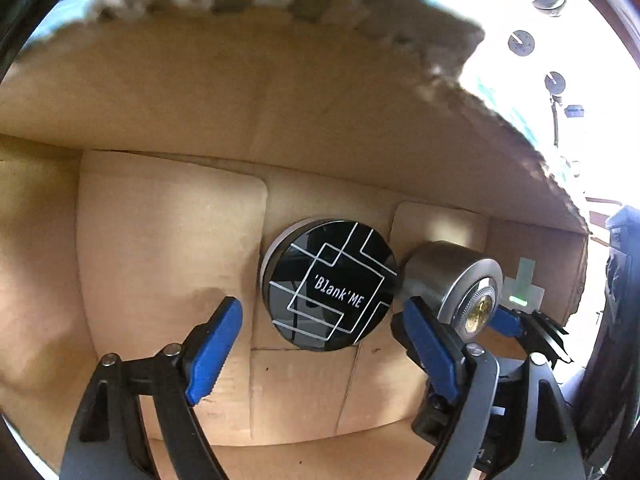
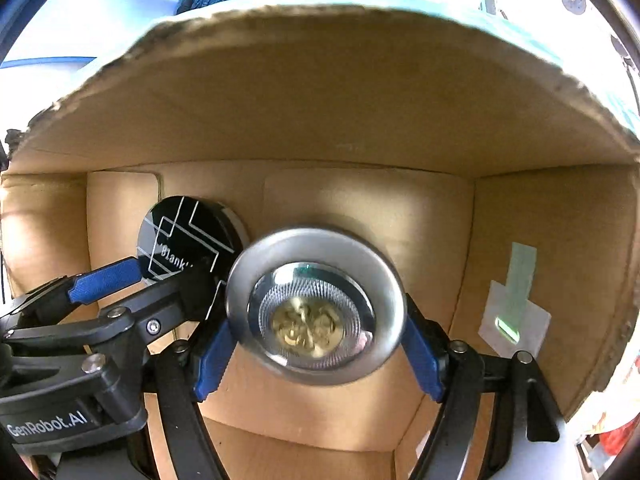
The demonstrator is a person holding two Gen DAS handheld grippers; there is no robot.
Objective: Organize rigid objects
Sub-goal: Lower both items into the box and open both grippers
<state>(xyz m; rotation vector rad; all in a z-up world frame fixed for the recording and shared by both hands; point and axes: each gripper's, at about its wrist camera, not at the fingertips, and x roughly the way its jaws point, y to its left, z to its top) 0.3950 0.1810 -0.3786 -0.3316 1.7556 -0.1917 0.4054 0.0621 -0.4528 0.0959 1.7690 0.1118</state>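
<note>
Surrounding: box point(image 1: 280, 112) walls on all sides, ragged torn top edge; a pale tape patch point(image 2: 514, 308) with a green mark on the right wall.
Disc: black disc point(image 1: 330, 284) printed 'Blank'ME stands on edge, leaning on the back wall, inside the box.
Lamp: silver spotlight point(image 2: 316, 306) just right of the disc, nearly touching it, lens facing the cameras.
In the way: left gripper point(image 1: 316, 344) crosses in front of the disc in the right view, hiding its lower part.
Left jaws: spread wide, empty, blue pads either side of the disc but apart from it.
Right jaws: right gripper point(image 2: 316, 354) clamped on the spotlight's body, pads point(image 2: 212, 364) pressed to both sides behind the rim.
</note>
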